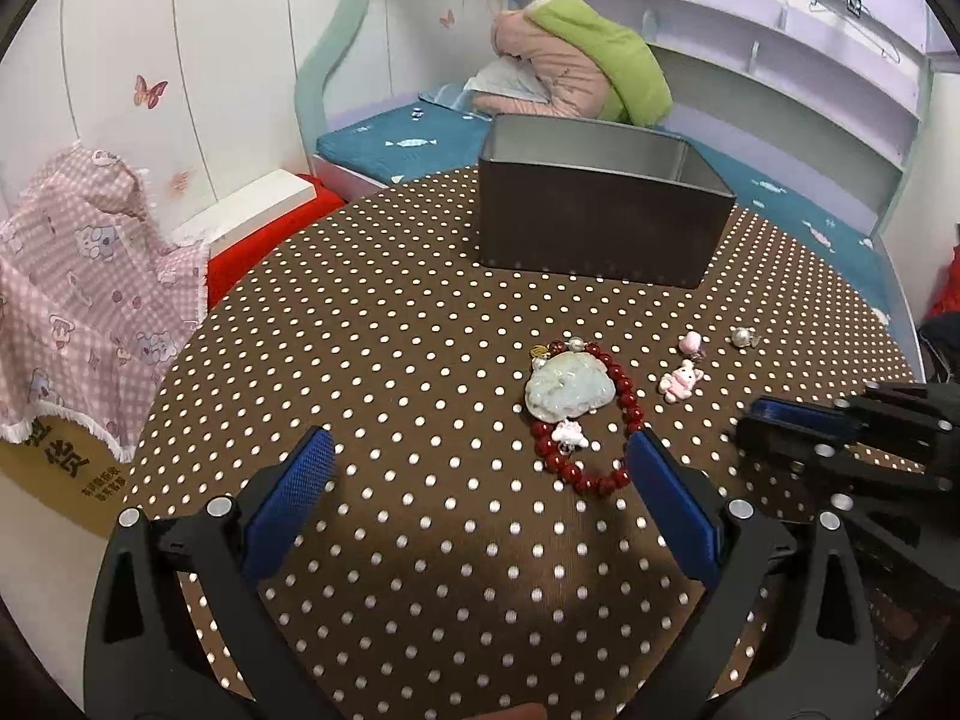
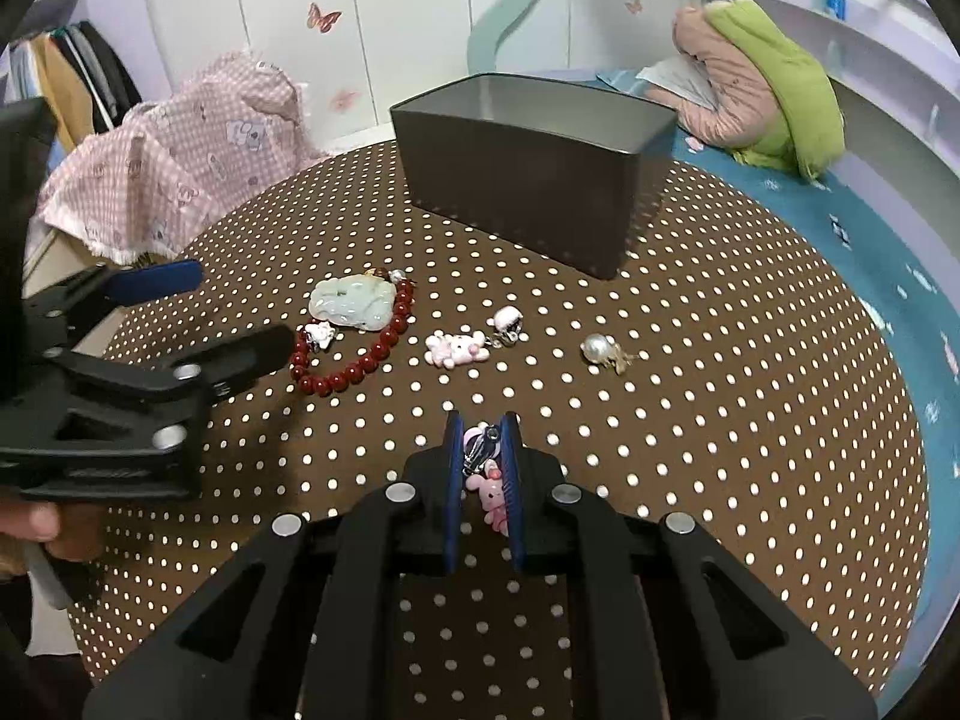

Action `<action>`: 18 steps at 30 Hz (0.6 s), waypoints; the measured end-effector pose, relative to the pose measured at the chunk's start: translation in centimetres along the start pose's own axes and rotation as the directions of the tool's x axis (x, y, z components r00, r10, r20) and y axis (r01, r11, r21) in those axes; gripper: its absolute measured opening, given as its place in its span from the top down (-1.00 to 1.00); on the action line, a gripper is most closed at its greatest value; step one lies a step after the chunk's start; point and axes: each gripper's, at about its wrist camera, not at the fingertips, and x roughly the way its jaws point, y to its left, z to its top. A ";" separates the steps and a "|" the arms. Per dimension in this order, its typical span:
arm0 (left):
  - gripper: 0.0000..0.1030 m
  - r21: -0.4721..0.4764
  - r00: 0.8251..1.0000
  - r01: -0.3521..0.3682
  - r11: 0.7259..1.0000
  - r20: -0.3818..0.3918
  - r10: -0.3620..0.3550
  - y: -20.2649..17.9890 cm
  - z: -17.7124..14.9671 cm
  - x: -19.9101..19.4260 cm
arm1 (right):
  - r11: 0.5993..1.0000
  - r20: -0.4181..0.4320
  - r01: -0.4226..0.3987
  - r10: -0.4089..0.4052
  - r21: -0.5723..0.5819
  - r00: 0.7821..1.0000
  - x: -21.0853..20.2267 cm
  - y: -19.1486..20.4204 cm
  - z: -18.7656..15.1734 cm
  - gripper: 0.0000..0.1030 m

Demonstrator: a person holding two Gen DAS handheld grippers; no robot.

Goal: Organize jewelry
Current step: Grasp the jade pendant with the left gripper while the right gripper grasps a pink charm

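At the bottom centre of the right wrist view, the right tool [image 2: 483, 480] is closed almost fully on a pink bunny charm with a metal clip [image 2: 487, 483], held above the polka-dot table [image 2: 720, 420]. The charm sits between the blue pads with its body hanging low and only partly clamped — a loose pinch, by the look of it, so it could slide out or swing free on the way to the grey tin box [image 2: 528, 180] at the upper centre.

The left tool [image 1: 480, 480] stands wide open and holds nothing, low in the left wrist view, its right pad just beside the red bead bracelet [image 1: 600, 420]. The jade pendant [image 1: 567, 390] lies on that bracelet — a careless closing could drag both at once or scatter the beads' neighbours.

Right of it lie a second pink bunny charm [image 1: 681, 381] and a pearl earring [image 1: 743, 336], small enough to be knocked off the table.
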 end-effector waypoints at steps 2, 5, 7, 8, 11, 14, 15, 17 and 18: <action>-0.90 0.001 1.000 -0.007 1.000 -0.006 0.007 0.1 0.3 0.6 | 1.000 0.005 -0.011 0.010 0.017 1.000 -0.2 -0.2 -0.1 0.79; -0.89 0.010 1.000 -0.004 1.000 -0.014 0.004 -0.1 1.0 1.6 | 0.999 0.013 -0.027 0.026 0.038 1.000 -0.5 -0.3 -0.1 0.79; -0.89 0.031 1.000 0.004 1.000 -0.023 -0.003 -0.4 1.5 2.2 | 0.998 0.020 -0.033 0.032 0.046 0.999 -0.7 -0.4 -0.1 0.79; -0.89 0.043 1.000 0.004 0.999 -0.028 -0.003 -0.6 1.7 2.6 | 0.998 0.021 -0.035 0.034 0.049 0.999 -0.7 -0.5 0.0 0.79; -0.89 0.065 1.000 0.012 0.998 -0.027 -0.010 -1.1 2.1 2.9 | 0.997 0.029 -0.043 0.041 0.065 0.999 -1.0 -0.8 0.2 0.79; -0.88 0.083 1.000 0.013 0.996 -0.024 -0.011 -1.6 2.2 3.2 | 0.996 0.034 -0.049 0.046 0.076 0.998 -1.3 -1.0 0.3 0.79; -0.88 0.091 1.000 0.012 0.996 -0.025 -0.009 -1.8 2.2 3.3 | 0.996 0.034 -0.049 0.046 0.078 0.998 -1.3 -1.0 0.3 0.79; -0.84 0.101 1.000 0.011 0.995 -0.029 -0.008 -2.0 2.3 3.6 | 0.995 0.035 -0.050 0.047 0.083 0.998 -1.4 -1.1 0.4 0.79; -0.76 0.102 0.999 0.014 0.995 -0.035 -0.011 -2.0 2.3 3.9 | 0.995 0.036 -0.050 0.047 0.085 0.998 -1.4 -1.1 0.4 0.79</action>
